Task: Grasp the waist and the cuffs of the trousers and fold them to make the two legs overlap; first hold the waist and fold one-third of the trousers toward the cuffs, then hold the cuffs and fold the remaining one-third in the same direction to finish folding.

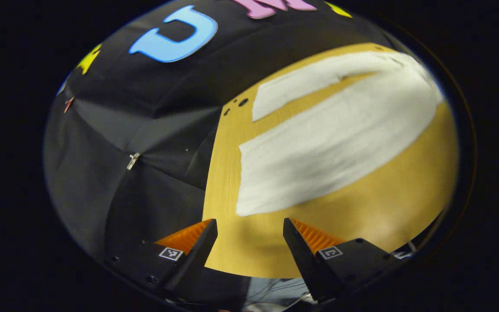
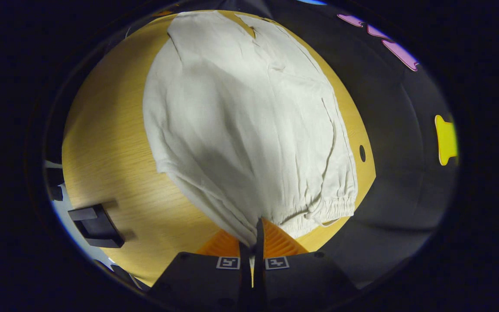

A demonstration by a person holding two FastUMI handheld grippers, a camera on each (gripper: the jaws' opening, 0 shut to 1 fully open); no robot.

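The white trousers (image 2: 241, 130) lie spread on the wooden table (image 2: 106, 156), the two legs side by side and not yet overlapped. In the right gripper view the gathered waistband sits nearest the camera, its far corner by the table's edge, and the legs run away toward the top, where their ends are cut off. In the left gripper view the trousers (image 1: 332, 143) show as two pale strips with a wedge of bare table (image 1: 388, 208) between them; the cloth is blurred there and its detail is hard to make out.

The right gripper (image 2: 256, 229) has its fingers pressed together on the near edge of the waistband, a fold of cloth pinched between them. The left gripper (image 1: 249, 229) hangs above bare table just short of a cuff, its fingers spread apart and holding nothing.
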